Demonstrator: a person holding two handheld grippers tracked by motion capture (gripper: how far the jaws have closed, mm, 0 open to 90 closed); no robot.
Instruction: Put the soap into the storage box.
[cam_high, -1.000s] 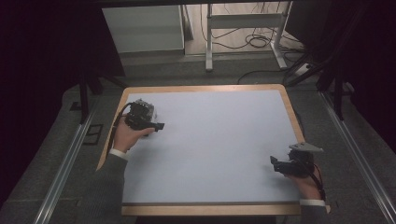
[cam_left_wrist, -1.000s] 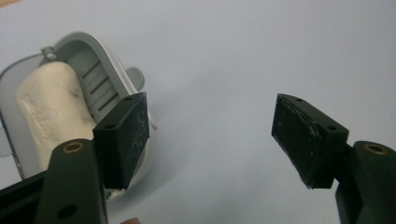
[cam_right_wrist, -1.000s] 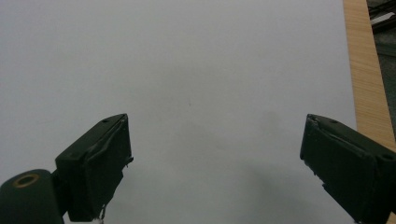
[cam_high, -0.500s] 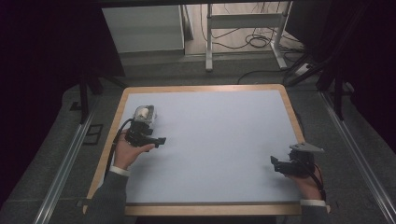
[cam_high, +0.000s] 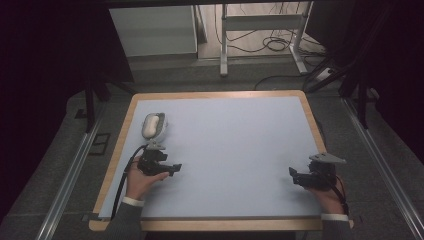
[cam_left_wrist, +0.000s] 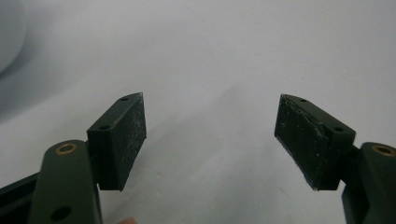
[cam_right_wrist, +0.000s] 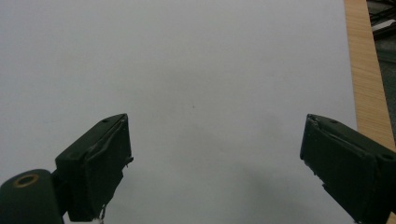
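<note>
White oval object (cam_high: 151, 125) lying on desk (cam_high: 235, 145), left of frame centre, just above left gripper (cam_high: 167, 167). Left jaws wide apart, just been opening, nothing between. Right gripper (cam_high: 296, 176) at lower right of frame, jaws open and empty.

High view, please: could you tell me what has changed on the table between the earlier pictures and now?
The left gripper has let go of the white oval object in its grey shell at the table's far left and drawn back toward the person; its jaws have just been opening, with nothing between them. The right gripper stayed put, open, on the pale blue tabletop.
</note>
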